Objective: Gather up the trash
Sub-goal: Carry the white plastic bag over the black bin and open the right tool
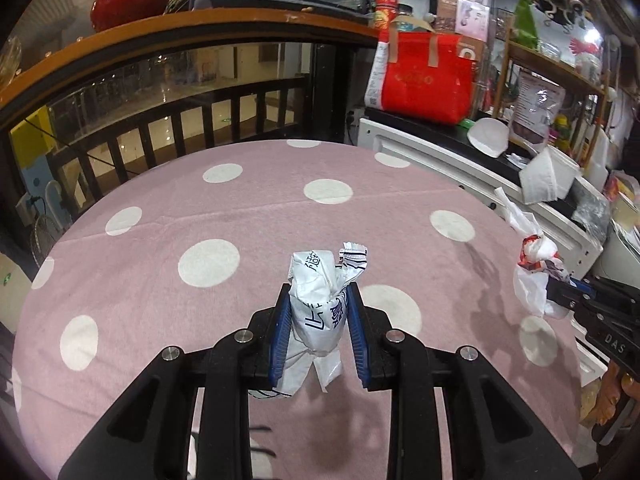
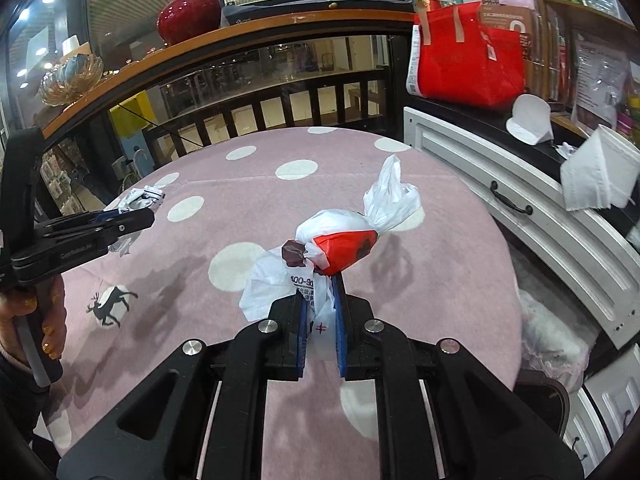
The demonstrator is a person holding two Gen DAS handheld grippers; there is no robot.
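Presently, both pieces of trash are held clear above the pink dotted tablecloth (image 1: 160,216). The left gripper (image 1: 319,300) is closed onto a crumpled white wrapper (image 1: 316,300), whose long axis runs forward between the blue pads and projects beyond the tips. The right gripper (image 2: 322,300) is nearly shut, pinching the lower tail of a knotted white-and-red plastic bag (image 2: 340,246), with the bulk lying just beyond the tips, toward the far side. No bin is identified in either view; a drop point cannot be judged.
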